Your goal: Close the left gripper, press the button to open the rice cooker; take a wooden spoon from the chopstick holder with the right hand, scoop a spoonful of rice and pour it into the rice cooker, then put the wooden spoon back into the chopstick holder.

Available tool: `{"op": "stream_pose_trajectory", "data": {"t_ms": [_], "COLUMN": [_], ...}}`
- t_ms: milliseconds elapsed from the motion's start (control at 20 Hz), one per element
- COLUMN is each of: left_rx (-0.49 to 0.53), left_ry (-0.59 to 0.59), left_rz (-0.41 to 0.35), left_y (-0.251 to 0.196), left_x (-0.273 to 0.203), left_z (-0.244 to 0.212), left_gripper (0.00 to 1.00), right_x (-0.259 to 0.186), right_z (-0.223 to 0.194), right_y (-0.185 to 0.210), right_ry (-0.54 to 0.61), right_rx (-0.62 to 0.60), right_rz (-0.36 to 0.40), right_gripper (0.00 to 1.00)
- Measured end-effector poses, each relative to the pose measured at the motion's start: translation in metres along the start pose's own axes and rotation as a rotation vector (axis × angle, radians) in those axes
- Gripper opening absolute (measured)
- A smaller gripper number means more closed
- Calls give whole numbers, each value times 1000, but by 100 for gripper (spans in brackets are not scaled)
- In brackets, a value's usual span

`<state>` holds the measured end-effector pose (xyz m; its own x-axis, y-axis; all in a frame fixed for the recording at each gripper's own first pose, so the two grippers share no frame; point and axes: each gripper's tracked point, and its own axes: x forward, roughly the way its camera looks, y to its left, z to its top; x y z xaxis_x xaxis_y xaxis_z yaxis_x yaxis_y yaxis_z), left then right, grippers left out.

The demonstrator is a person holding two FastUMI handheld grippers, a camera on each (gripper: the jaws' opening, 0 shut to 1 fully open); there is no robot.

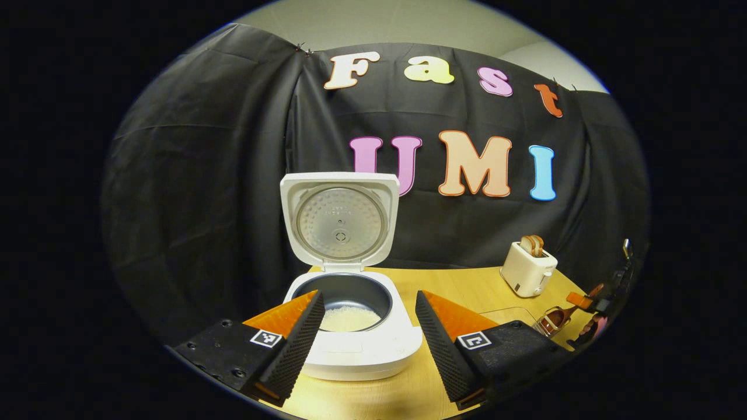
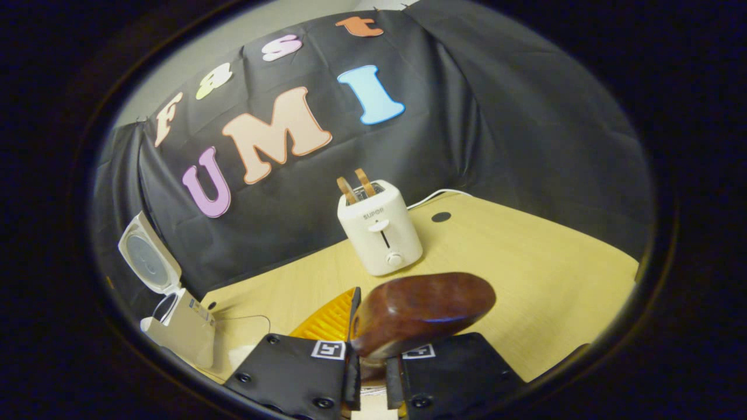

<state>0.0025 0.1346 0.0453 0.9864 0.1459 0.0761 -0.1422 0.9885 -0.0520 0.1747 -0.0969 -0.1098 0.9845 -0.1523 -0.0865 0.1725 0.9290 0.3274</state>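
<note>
Left gripper view: my left gripper [image 1: 369, 326] has its fingers spread wide, nothing between them, hovering just in front of the rice cooker [image 1: 356, 341]. Cooker lid [image 1: 339, 219] stands upright and open at the back. Inner pot [image 1: 350, 297] is exposed with a patch of white rice [image 1: 350, 318] at the bottom. Cooker sits on the wooden table [image 1: 467, 289]. Toaster [image 1: 528, 269] with two bread slices stands well to the right. At the far right edge I see my right gripper [image 1: 589, 303] with something brown by it, too small and warped to say what.

Right gripper view: my right gripper [image 2: 370, 373] is pinched on the wooden spoon [image 2: 420, 312], fingers pressed against its neck from both sides. Spoon bowl sticks up and forward, back side toward the camera, so I cannot tell whether it carries rice. Toaster [image 2: 380, 233] is just beyond it on the table [image 2: 554, 286]. Rice cooker [image 2: 175, 326], lid up, sits far left. Chopstick holder: can't place it.
</note>
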Motion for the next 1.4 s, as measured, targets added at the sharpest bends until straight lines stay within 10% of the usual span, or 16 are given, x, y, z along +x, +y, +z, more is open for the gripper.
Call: {"op": "stream_pose_trajectory", "data": {"t_ms": [650, 1000, 1400], "left_rx": [-48, -24, -37], "left_ry": [30, 35, 64], "left_rz": [-92, -72, -53], "left_y": [-5, 16, 37], "left_x": [18, 8, 5], "left_z": [-19, -22, -39], "left_gripper": [93, 93, 93], "right_x": [-60, -43, -16], "right_z": [64, -7, -82], "right_y": [114, 198, 199], "right_ry": [-47, 33, 58], "right_rx": [-116, -213, -560], "right_rz": [171, 260, 147], "right_gripper": [20, 20, 20]}}
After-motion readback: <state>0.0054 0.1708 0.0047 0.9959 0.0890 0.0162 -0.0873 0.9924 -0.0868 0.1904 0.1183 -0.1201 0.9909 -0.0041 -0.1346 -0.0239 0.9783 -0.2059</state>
